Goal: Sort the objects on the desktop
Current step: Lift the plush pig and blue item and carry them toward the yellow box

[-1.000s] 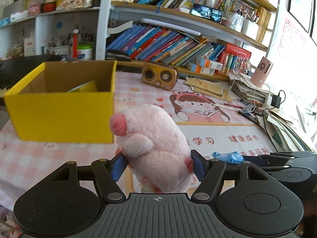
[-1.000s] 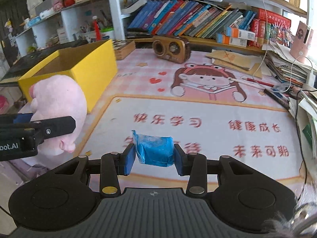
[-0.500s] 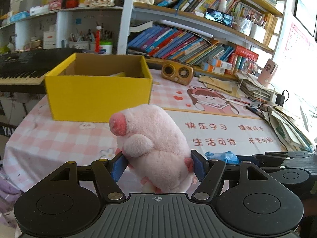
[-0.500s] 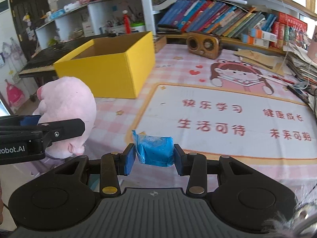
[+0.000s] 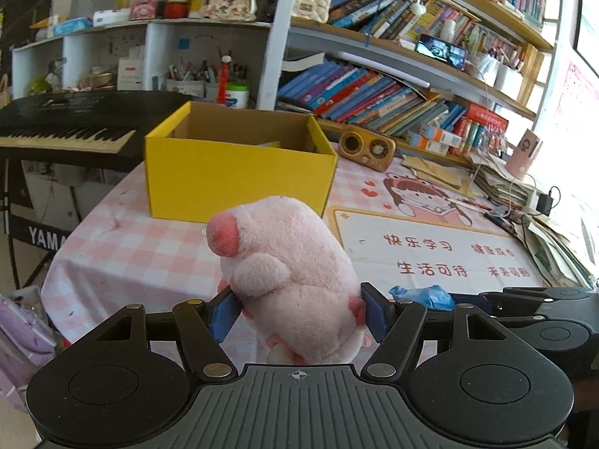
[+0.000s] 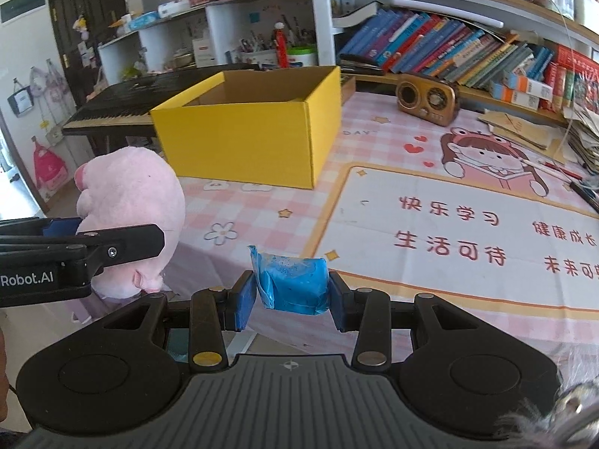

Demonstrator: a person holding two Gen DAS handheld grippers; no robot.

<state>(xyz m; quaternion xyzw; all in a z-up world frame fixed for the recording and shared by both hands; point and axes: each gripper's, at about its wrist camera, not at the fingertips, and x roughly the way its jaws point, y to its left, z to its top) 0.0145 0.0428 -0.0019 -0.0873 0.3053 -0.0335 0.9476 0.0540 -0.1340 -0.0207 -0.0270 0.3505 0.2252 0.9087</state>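
We have the left gripper (image 5: 297, 312) clamped on the pink plush toy (image 5: 288, 273): blue pads press into its soft, fuzzy sides and the rounded body bulges above the jaws, darker pink snout up and to the left. Toy is held in the air at the near edge of the bench (image 5: 123, 258), off the surface.

Right gripper (image 6: 292, 299) has its jaws closed on a blue packet (image 6: 295, 280): crinkly, glossy plastic, roughly blocky, one loose flap sticking up at its left corner. Also held clear of the bench. From the right wrist view we see the left gripper (image 6: 80, 241) just beside us on the left, plush toy (image 6: 131, 217) in it.

Yellow cardboard box (image 5: 239, 166) sits open-topped further back on the bench, square-cornered, plain brown inside; something pale lies in it, we cannot tell what. Bench is covered by a pink checked cloth with a smooth printed mat (image 6: 468, 232) on the right. Small wood-look radio (image 5: 367, 147) with two round dials stands behind the box, to its right. Black keyboard (image 5: 63, 127) to the left of the bench. Bookshelves (image 5: 393, 89) at the back, packed with slanting books.
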